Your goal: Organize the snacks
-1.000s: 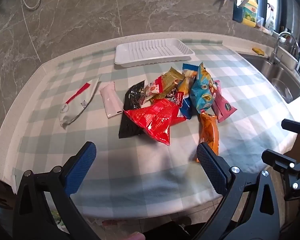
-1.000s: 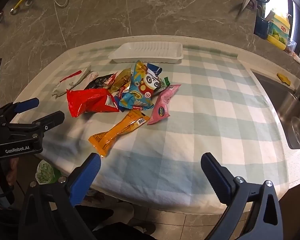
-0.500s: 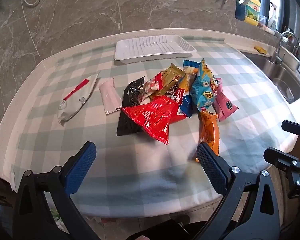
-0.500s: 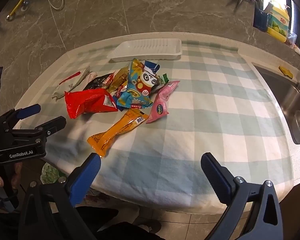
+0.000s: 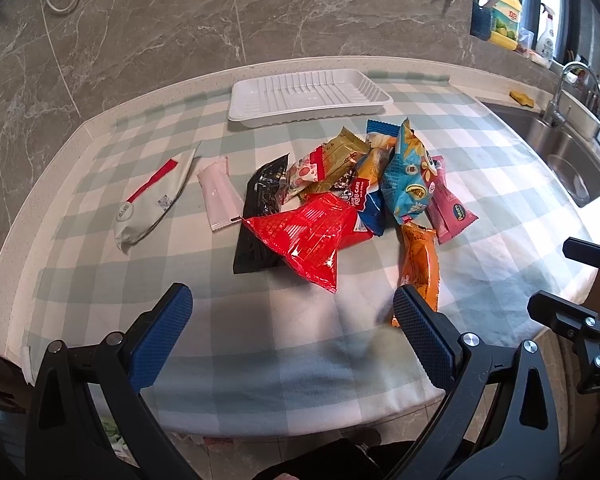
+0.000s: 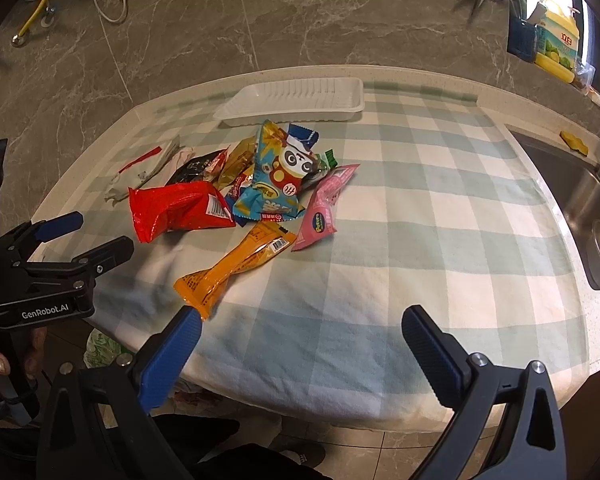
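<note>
Nearest first: left gripper point(image 5: 290, 314) spread wide, nothing between the blue pads, hanging over the near edge of the checked tablecloth point(image 5: 260, 344). Same deal with the right gripper point(image 6: 300, 332), wide apart and empty, touching nothing as far as can be told. Left pad of the right one sits just beside the tail of the orange packet point(image 6: 232, 268).

That orange packet: long, thin, probably feather-light and crinkly. Best pinched across the narrow middle or the crimped end seam, not lengthwise. Foil looks slick, so likely to slide out of a lazy grip.

A bit further in, the red bag point(image 5: 312, 240), puffy and glossy, lying on top of a black packet point(image 5: 262, 216). Guessing mostly air inside, so a hard squeeze could crush or pop it. Corner or top seam seems safer. Right next to it, the blue bag point(image 5: 408, 176) with the cartoon face, leaning on the heap, and a pink packet point(image 5: 448, 204) flat beside it on the right. Gold and other wrappers tangled underneath, hard to separate by eye. Pulling one may drag the neighbours along.

Off to the left, well apart from the pile: a pale pink sachet point(image 5: 220, 196) and a white pouch point(image 5: 152, 200) with a red stripe, both lying flat, so tricky to get a finger under.

Farthest back, the white tray point(image 5: 380, 98), nothing in it yet, presumably where everything goes.
</note>
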A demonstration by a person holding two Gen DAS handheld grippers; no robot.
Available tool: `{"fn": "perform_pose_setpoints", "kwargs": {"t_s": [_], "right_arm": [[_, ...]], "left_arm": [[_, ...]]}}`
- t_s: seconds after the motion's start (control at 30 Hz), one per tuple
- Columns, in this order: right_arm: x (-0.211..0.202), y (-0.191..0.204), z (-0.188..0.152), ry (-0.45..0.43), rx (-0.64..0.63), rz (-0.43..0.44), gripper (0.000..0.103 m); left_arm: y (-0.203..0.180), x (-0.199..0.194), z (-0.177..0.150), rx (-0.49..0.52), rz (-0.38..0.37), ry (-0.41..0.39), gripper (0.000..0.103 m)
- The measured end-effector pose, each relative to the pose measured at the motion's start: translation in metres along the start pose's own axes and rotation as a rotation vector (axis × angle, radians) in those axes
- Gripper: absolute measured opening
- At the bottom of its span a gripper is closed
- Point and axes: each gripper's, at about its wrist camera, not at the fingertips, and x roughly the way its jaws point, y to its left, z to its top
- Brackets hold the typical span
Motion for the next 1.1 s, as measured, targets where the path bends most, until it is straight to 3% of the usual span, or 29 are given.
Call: {"fn": "perform_pose_setpoints", "kwargs": {"t_s": [1.1], "right_arm": [[-0.0007, 0.0086, 0.0006, -0.005, -0.006, 0.005, 0.102]], "left_arm": [[0.0035, -0.0064, -0.0016, -0.005, 0.009, -0.013, 0.102]]}}
